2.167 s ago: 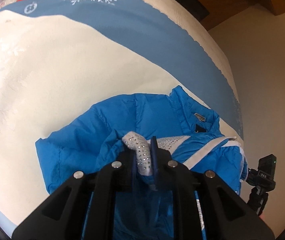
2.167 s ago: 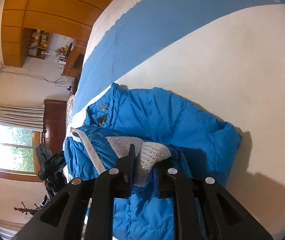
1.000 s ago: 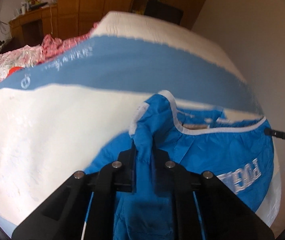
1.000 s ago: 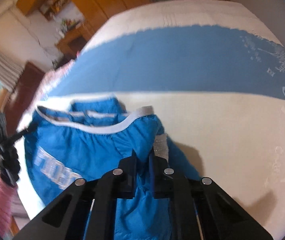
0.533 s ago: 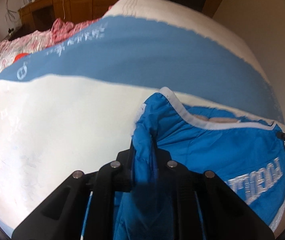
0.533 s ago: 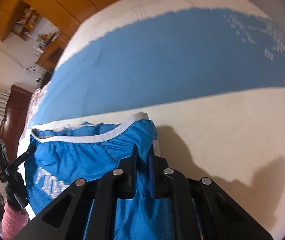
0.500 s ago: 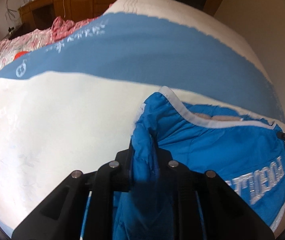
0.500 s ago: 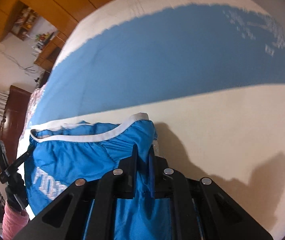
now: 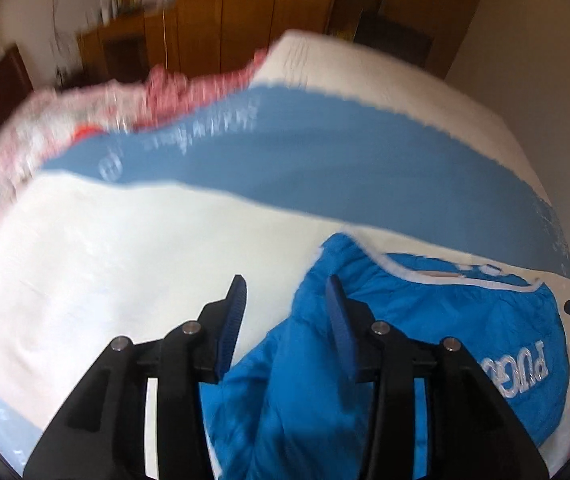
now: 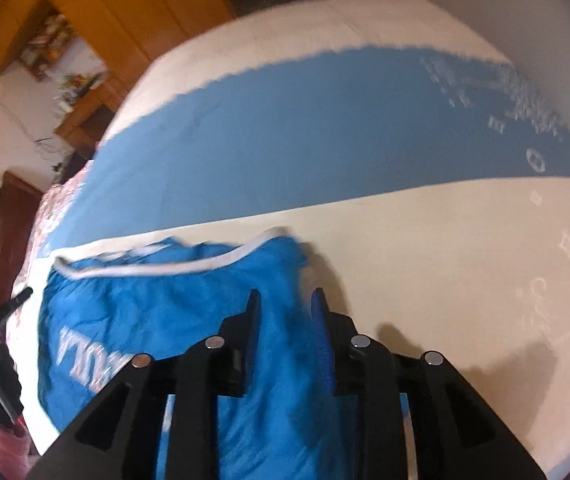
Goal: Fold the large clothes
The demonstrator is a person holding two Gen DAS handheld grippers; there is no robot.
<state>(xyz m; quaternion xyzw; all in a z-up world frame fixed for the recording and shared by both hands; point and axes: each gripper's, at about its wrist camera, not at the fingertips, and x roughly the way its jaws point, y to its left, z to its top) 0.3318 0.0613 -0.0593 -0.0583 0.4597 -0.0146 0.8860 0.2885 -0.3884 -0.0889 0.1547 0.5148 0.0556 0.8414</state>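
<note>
Letting go marks the change: both the left hand-held gripper (image 9: 285,300) and right hand-held gripper (image 10: 285,304), clamped on the blue jacket (image 9: 425,320) half a second ago, now stand wide, leaving it folded over on the bed (image 9: 125,260).

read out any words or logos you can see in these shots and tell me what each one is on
"PUC..." in white letters, upside down and cut off, on the blue jacket; in the right wrist view the same lettering is too blurred to read.
White lettering and a round emblem on the bedspread's blue band: too blurred to read.
Faint marks on the cream part: unreadable.
</note>
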